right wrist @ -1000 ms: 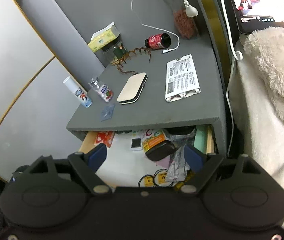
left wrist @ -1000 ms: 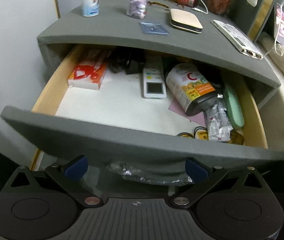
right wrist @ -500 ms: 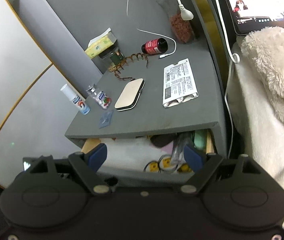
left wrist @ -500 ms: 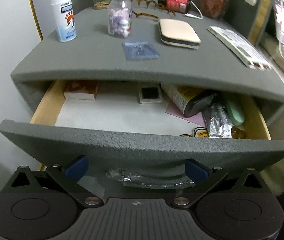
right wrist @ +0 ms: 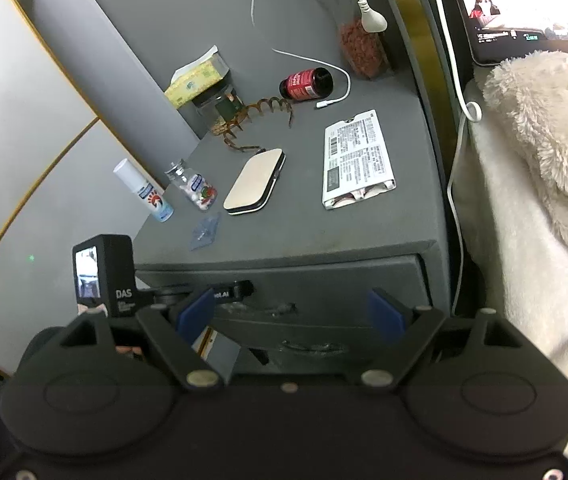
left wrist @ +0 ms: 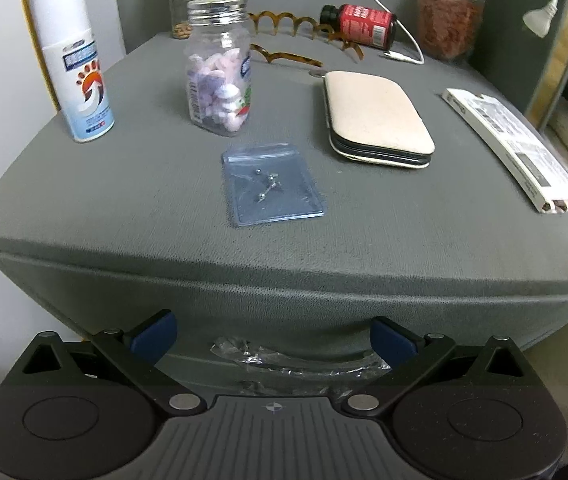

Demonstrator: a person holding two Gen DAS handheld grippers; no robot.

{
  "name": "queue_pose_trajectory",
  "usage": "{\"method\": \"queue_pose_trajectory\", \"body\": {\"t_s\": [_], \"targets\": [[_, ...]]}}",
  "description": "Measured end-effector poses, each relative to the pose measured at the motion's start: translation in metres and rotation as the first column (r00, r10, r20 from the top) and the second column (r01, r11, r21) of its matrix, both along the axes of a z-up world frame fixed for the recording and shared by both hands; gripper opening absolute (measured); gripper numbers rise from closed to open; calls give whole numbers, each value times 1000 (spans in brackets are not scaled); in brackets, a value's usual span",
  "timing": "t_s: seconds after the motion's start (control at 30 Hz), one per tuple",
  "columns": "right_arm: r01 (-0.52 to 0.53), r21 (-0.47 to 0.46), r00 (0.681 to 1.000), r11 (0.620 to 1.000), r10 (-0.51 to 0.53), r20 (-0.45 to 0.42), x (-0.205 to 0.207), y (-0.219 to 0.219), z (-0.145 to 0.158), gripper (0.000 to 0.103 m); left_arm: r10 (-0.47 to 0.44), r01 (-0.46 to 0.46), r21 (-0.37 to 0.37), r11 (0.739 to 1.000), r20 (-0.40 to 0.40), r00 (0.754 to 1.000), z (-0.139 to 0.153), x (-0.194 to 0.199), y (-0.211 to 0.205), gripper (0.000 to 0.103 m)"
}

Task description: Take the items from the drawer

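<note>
The grey drawer (left wrist: 284, 304) of the nightstand is pushed in flush, and its contents are hidden. It also shows in the right wrist view (right wrist: 323, 284). My left gripper (left wrist: 274, 338) is open and empty, its blue pads against the drawer front on either side of the plastic-wrapped handle (left wrist: 295, 356). My right gripper (right wrist: 291, 316) is open and empty, held back above the nightstand's front. The left gripper's body (right wrist: 104, 276) shows in the right wrist view at the drawer's left.
On the nightstand top (left wrist: 132, 184) stand a white spray can (left wrist: 74, 64), a candy jar (left wrist: 220, 68), a small blue bag (left wrist: 272, 184), a beige case (left wrist: 375, 120) and a white packet (left wrist: 511, 148). A red bottle (right wrist: 305, 82) lies at the back. A fluffy blanket (right wrist: 543, 140) is right.
The drawer has gone from wide open to fully shut, pushed in by my left gripper. The items inside are now out of sight. The right gripper stayed open and back.
</note>
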State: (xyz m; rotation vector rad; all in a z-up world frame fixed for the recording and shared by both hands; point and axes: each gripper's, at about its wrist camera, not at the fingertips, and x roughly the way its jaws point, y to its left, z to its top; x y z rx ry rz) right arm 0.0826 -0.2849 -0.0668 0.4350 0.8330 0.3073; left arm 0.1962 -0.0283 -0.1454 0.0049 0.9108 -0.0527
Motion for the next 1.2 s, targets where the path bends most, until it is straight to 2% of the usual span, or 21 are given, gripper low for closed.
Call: {"method": "queue_pose_trajectory", "body": {"t_s": [0.13,0.27,0.3,0.33,0.37,0.4,0.47,0.6,0.73,0.83,0.87,1.1,1.2], "targets": [[4,-9,1000,1000,-4,-18,1,-2,0,84,23,-22,-61,998,14,1000,34,-14,26,103],[24,-71,999,997,-25,-21,-1,4,7,88,44,-46,-163,986,-18,999,90,-38,68,103],[24,-88,1000,996,-26,-18,-1,7,9,90,52,-53,-160,986,-16,999,95,-41,72,103],[31,-111,999,993,-32,-10,-1,13,13,94,88,-88,-132,987,-7,996,113,-50,82,103],[39,-135,999,990,-39,0,-1,21,19,99,95,-95,-125,988,-6,995,115,-51,84,103],[40,-146,999,989,-40,3,-1,24,22,103,129,-130,-91,987,-17,991,129,-59,92,103],[19,-200,1000,980,-20,-5,6,47,35,103,136,-139,-57,989,-43,990,141,-64,95,103],[-24,-238,1000,971,19,-24,19,83,61,103,117,-119,-19,993,-81,990,157,-73,90,103],[-63,-285,995,956,36,-98,32,111,85,103,120,-120,6,993,-100,988,167,-85,85,103],[-61,-374,992,925,16,-122,34,126,98,103,107,-112,-28,993,-130,986,169,-91,87,103],[-60,-381,992,923,14,-123,33,127,100,103,97,-105,-46,993,-144,985,169,-93,87,103],[-44,-387,988,921,-18,-154,26,129,99,103,80,-87,-48,995,-130,988,175,-90,72,103],[-42,-387,986,921,-25,-166,25,129,95,103,62,-67,-31,997,-129,990,176,-90,64,103]]}}
